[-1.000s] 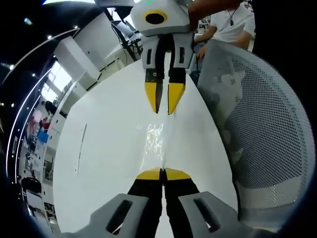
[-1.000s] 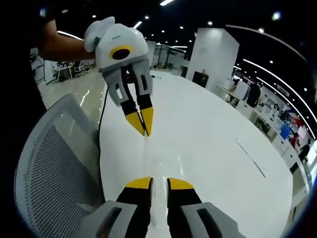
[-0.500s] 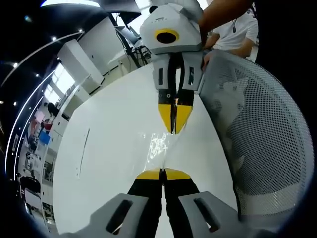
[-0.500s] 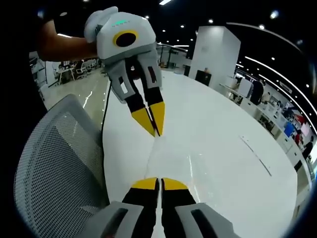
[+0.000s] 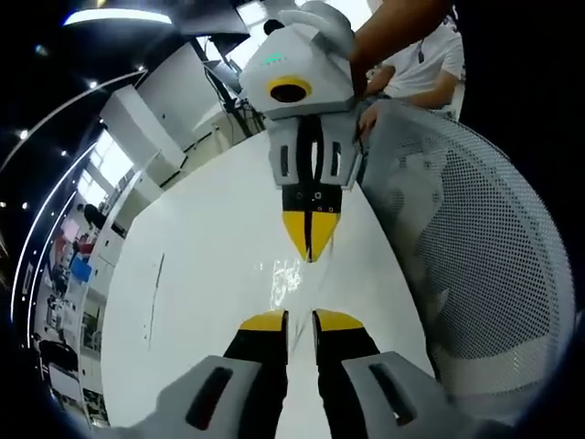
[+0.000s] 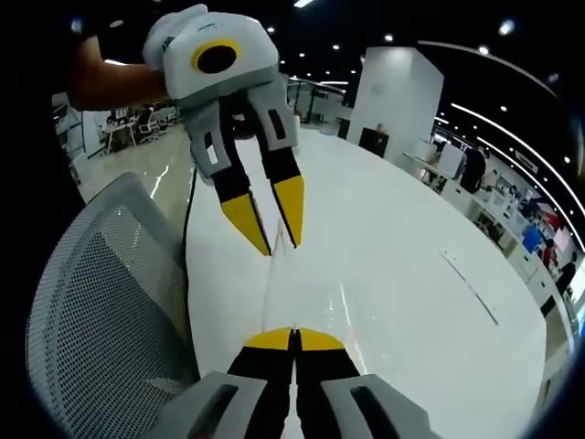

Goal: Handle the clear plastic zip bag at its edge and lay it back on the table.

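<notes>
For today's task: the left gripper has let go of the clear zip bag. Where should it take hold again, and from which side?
The clear zip bag lies flat and thin on the white table, so only its rim offers a bite. The right gripper pinches one edge; the left gripper likely does best closing on the opposite edge, coming in low along the tabletop.

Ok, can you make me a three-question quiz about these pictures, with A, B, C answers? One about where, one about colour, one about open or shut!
1. Where is the mesh chair?
A. on the table
B. beside the table
C. upside down on the floor

2. What colour are the hand-held gripper tips?
A. yellow
B. green
C. pink

3. How is the left hand-held gripper?
A. open
B. shut on a cup
C. shut on a spoon

Answers:
1 B: it stands along the white table edge.
2 A: all tips are yellow.
3 A: its jaws stand apart; the right hand-held gripper pinches the clear plastic zip bag.
</notes>
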`<act>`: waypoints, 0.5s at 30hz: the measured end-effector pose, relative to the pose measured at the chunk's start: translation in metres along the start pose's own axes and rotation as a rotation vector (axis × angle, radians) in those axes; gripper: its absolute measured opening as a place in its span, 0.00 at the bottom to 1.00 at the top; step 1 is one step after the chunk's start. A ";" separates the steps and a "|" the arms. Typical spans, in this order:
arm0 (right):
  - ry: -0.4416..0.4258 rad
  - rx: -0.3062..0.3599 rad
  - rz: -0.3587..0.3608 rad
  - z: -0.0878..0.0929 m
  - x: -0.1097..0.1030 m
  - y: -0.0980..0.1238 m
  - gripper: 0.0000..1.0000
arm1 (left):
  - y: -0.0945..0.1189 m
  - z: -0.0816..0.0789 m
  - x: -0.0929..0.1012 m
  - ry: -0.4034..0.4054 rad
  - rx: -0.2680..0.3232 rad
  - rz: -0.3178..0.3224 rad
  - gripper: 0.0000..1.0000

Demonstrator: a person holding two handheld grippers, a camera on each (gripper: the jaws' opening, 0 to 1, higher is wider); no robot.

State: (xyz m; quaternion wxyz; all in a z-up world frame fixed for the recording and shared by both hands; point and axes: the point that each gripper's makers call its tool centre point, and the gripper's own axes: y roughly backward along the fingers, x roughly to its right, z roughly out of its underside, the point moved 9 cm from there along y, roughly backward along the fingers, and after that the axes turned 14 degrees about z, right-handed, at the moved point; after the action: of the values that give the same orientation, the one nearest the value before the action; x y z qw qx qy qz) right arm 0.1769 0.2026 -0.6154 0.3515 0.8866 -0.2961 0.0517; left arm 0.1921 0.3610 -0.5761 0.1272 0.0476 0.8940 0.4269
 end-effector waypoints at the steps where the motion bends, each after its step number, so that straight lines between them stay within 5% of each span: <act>1: 0.000 -0.001 -0.001 0.000 0.000 0.000 0.00 | 0.000 -0.004 0.001 -0.012 0.003 0.006 0.08; 15: -0.015 0.001 0.001 -0.006 0.003 0.001 0.00 | -0.024 -0.017 0.011 -0.082 -0.006 0.077 0.08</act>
State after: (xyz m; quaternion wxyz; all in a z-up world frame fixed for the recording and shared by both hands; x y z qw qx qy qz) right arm 0.1798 0.2043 -0.6097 0.3490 0.8869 -0.2992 0.0454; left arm 0.1771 0.3352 -0.5867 0.1475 0.0991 0.8842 0.4321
